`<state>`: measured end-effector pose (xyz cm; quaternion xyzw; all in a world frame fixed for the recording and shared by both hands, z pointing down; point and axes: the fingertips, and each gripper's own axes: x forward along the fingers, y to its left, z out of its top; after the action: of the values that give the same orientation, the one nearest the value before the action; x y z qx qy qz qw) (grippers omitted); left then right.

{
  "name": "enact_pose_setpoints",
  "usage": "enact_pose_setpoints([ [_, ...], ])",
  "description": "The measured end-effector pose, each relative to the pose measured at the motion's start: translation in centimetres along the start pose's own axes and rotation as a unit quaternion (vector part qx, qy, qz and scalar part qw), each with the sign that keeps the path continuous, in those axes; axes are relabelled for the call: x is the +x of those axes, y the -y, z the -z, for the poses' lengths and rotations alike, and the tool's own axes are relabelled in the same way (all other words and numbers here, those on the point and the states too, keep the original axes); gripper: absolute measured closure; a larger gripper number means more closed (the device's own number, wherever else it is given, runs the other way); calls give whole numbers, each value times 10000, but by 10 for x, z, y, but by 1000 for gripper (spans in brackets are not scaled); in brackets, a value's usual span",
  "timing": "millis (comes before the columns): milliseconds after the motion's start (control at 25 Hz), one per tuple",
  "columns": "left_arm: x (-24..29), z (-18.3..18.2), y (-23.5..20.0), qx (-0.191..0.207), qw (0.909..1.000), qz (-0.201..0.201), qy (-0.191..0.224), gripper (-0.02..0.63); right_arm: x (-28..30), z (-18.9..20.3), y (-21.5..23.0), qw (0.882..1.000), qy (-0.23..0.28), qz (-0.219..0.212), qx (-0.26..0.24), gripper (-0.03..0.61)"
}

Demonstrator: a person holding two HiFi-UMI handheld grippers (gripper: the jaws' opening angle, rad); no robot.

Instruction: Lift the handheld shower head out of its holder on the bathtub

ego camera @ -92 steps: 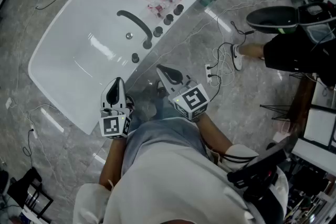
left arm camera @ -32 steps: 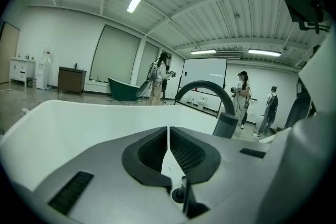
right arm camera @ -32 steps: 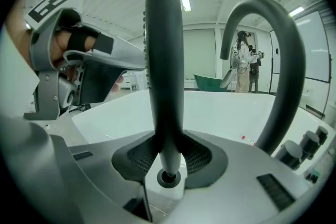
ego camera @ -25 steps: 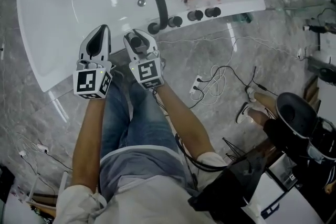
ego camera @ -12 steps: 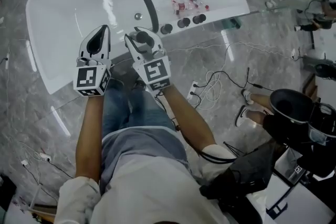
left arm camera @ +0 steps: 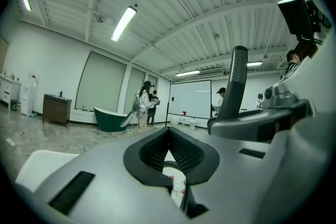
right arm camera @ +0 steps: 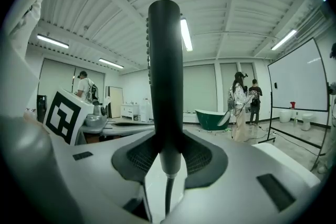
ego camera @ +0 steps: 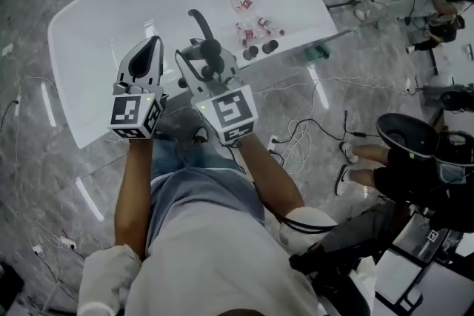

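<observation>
The shower head [right arm camera: 164, 76] is a dark grey bar that stands upright between the jaws of my right gripper [right arm camera: 164, 157], which is shut on its lower end. A thin hose [right arm camera: 168, 194] hangs from its base. In the head view the right gripper [ego camera: 207, 61] holds the shower head [ego camera: 201, 27] high over the near rim of the white bathtub [ego camera: 96, 33]. My left gripper [ego camera: 150, 44] is just to its left, shut with nothing in it. In the left gripper view its pads [left arm camera: 169, 136] meet, and the shower head [left arm camera: 235, 81] rises at right.
Three dark knobs [ego camera: 261, 48] and several small bottles [ego camera: 252, 22] sit on the tub's rim. Cables and a power strip [ego camera: 296, 131] lie on the marble floor at right. A person [ego camera: 415, 152] sits at far right. People and a green tub [right arm camera: 212, 117] stand far off.
Both grippers have risen well above the tub, the right one carrying the shower head up with it. The tub now looks smaller and farther below.
</observation>
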<state>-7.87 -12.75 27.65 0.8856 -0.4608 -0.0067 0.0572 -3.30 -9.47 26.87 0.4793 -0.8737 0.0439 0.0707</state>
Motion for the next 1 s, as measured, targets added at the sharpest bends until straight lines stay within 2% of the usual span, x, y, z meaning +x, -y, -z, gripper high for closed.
enact_pose_setpoints([
  [200,-14,-60,16,153,9995,214,198,597,-21,-71,-15,9995,322,-5,-57,441],
  [400,-36,-101,34,197,9985,297,414,597,-52,-114,-33,9980,594,-56,-192,441],
  [680,-45,-119,42,192,9979,339,517,597,-64,-118,-35,9980,636,-44,-3,440],
  [1000,-41,-117,48,174,9980,319,524,597,-66,-110,-26,9984,549,-56,102,440],
])
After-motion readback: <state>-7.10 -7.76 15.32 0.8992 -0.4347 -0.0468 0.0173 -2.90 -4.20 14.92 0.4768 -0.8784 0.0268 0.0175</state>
